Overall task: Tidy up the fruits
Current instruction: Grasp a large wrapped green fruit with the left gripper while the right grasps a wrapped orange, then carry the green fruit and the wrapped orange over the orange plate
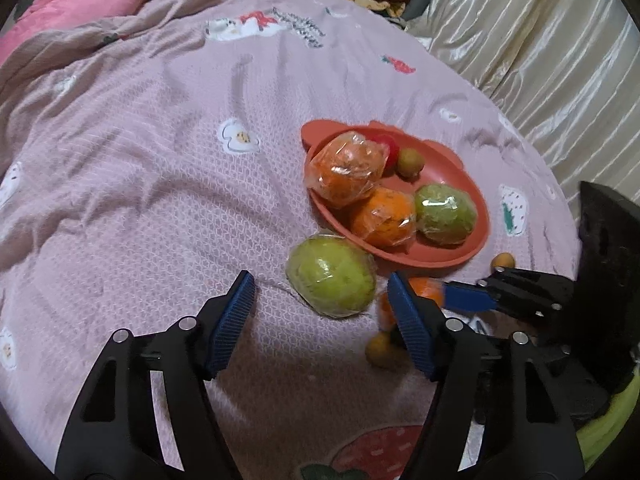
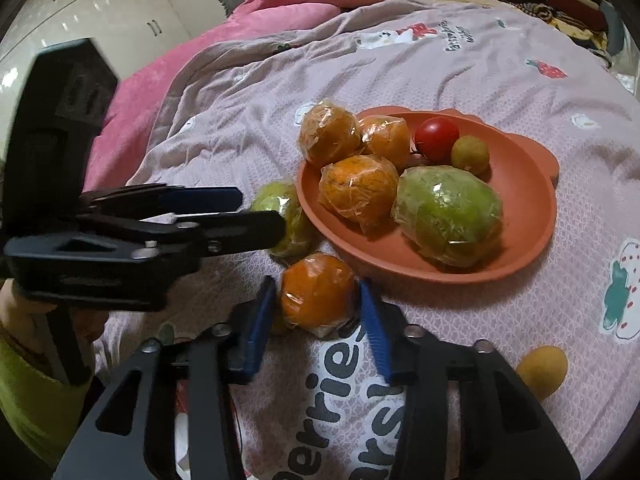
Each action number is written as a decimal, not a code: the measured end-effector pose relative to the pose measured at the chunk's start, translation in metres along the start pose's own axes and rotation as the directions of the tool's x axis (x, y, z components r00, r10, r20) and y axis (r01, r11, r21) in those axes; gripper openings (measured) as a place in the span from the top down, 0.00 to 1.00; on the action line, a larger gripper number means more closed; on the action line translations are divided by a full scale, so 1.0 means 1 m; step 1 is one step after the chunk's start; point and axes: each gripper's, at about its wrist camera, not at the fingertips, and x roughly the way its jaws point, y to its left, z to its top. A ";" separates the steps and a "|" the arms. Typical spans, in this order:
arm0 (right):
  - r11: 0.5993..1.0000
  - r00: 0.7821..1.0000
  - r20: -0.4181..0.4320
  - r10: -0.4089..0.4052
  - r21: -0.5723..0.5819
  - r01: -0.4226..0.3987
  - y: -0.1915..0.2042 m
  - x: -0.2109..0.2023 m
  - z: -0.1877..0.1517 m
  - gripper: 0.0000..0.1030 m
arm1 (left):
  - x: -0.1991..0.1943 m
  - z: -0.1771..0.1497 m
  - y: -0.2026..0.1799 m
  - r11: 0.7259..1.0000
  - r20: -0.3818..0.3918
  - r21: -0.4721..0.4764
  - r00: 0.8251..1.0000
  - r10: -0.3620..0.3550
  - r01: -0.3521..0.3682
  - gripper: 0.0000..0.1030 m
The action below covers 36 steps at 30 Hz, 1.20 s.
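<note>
Two loose wrapped fruits lie on the bed just short of the orange plate (image 2: 532, 216), and each of your tools faces one of them. Your right tool (image 2: 318, 320) has its fingers spread on either side of the wrapped orange (image 2: 318, 292), which sits on the bedspread (image 1: 140, 160) just beside the plate's near rim; the pads look close to the film but not clenched, so you hold nothing yet. Your left tool (image 1: 320, 312) is released too, its fingers wide apart, and the wrapped green fruit (image 1: 332, 276) lies straight ahead of it, slightly toward its right finger, touching or nearly touching the plate's edge.

What the coming move turns on is this: the plate lies directly beyond the orange along your right tool's line, so once you close, a short lift forward should carry it in. The plate already holds three wrapped oranges, a large wrapped green fruit (image 2: 448, 216), a tomato (image 2: 436, 138) and a small round green fruit (image 2: 470, 155), so free room looks to be at the near right side. Two small yellow-brown fruits (image 1: 384, 350) also wait on the bed, one near each tool
</note>
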 end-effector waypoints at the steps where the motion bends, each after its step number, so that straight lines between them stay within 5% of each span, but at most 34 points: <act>1: 1.000 1.000 -0.001 -0.002 -0.011 0.002 0.001 -0.001 -0.001 0.64 | 0.003 0.000 0.001 1.000 -0.006 -0.001 1.000 0.001 -0.001 0.41; 14: 0.995 0.999 0.037 -0.038 -0.094 0.042 0.005 -0.026 -0.013 0.66 | 0.018 0.005 0.000 1.000 -0.019 0.016 1.000 -0.004 0.005 0.41; 20: 0.987 0.994 0.072 -0.087 -0.127 0.096 0.008 -0.041 -0.015 0.66 | 0.021 0.004 -0.006 0.999 -0.019 0.043 1.000 -0.005 0.006 0.58; 36: 0.974 0.976 0.155 -0.150 -0.144 0.172 0.002 -0.072 -0.013 0.66 | -0.001 0.000 -0.016 0.998 0.022 0.049 0.999 -0.027 0.026 0.59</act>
